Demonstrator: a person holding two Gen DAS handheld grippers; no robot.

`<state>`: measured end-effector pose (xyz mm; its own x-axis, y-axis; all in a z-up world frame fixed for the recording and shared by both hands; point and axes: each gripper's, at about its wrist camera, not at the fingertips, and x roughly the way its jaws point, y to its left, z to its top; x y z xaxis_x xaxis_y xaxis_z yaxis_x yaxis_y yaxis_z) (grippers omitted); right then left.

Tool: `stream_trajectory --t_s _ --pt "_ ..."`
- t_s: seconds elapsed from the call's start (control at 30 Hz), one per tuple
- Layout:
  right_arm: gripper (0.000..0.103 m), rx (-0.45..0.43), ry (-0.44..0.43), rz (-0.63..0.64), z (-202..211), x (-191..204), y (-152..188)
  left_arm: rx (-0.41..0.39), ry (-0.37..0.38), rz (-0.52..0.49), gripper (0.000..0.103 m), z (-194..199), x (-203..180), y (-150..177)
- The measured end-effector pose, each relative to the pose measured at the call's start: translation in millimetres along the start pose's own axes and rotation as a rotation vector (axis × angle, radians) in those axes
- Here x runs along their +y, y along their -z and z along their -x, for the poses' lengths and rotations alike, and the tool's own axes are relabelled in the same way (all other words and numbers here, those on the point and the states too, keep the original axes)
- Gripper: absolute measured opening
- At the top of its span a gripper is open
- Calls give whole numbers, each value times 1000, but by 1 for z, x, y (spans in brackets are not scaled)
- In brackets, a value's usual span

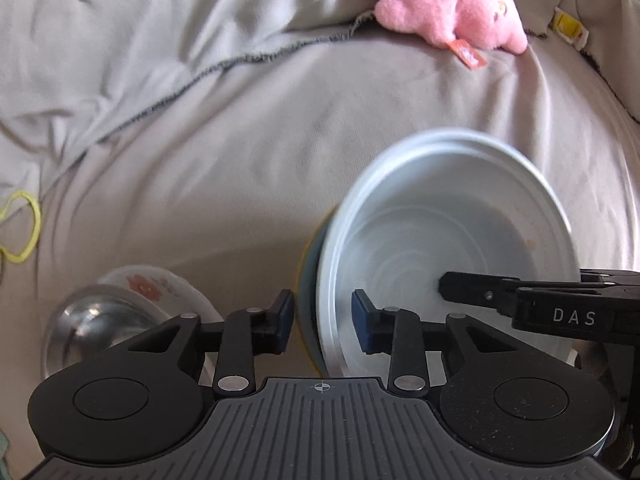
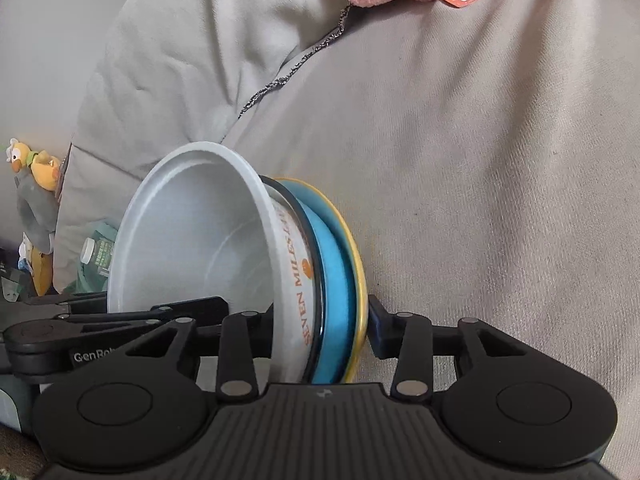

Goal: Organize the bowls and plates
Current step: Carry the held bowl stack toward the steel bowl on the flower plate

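A stack of nested dishes (image 2: 256,280) stood tilted on its edge on a bed (image 2: 480,160) draped in a soft, wrinkled beige sheet. The right claw (image 2: 298,324) gripped the stack through its thickness, one finger inside the pale grey bowl (image 2: 192,240) at the front and the other finger's pad (image 2: 376,326) against the yellow-rimmed plate (image 2: 360,280) at the back. Between those two sat a white bowl lettered in orange (image 2: 298,280) and a glossy blue dish (image 2: 334,280). The left claw (image 1: 322,320) stood with its blue-padded fingers apart, straddling the near rim of the stack (image 1: 440,248) without visibly pressing it.

Just left of the stack lay a shiny round steel bowl (image 1: 92,320), and behind it, touching or overlapping, a white dish with an orange flower print (image 1: 160,286). Farther left of the stack, a yellow rubber loop (image 1: 24,224) rested on the sheet. Beyond the stack, a grey blanket with a dark stitched hem (image 1: 140,40) was bunched up, and a fuzzy pink plush toy (image 1: 444,4) with an orange tag lay well apart from the dishes. Past the bed's edge, left of the stack, a yellow and grey stuffed toy (image 2: 36,184) and a capped plastic bottle (image 2: 98,254) were visible.
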<state>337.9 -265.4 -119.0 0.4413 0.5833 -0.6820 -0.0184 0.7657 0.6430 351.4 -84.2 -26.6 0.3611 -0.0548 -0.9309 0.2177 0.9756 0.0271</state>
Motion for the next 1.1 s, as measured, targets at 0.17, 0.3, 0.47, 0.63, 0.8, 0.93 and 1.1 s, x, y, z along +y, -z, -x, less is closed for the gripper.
stream_trajectory --t_s 0.17,0.3,0.47,0.63,0.8,0.93,1.1 --pt "38 -14 39 18 4 -1 -10 24 -24 -56 38 6 0 -8" --pt "38 -5 58 22 3 -4 -7 51 -29 -79 42 0 -3 -6" --pt "38 -1 41 11 3 -7 -1 69 20 -78 47 -13 -13 -4" --pt "38 -3 22 -17 0 -12 -2 63 29 -77 56 -17 -16 -2" --pt "40 33 -26 -40 -10 -7 3 65 25 -63 61 -25 -17 -2" --pt "41 21 -17 -56 -11 -5 4 71 27 -47 62 -26 -17 -4" --pt "41 -8 -22 -64 -9 -4 11 72 20 -39 61 -24 -17 -3"
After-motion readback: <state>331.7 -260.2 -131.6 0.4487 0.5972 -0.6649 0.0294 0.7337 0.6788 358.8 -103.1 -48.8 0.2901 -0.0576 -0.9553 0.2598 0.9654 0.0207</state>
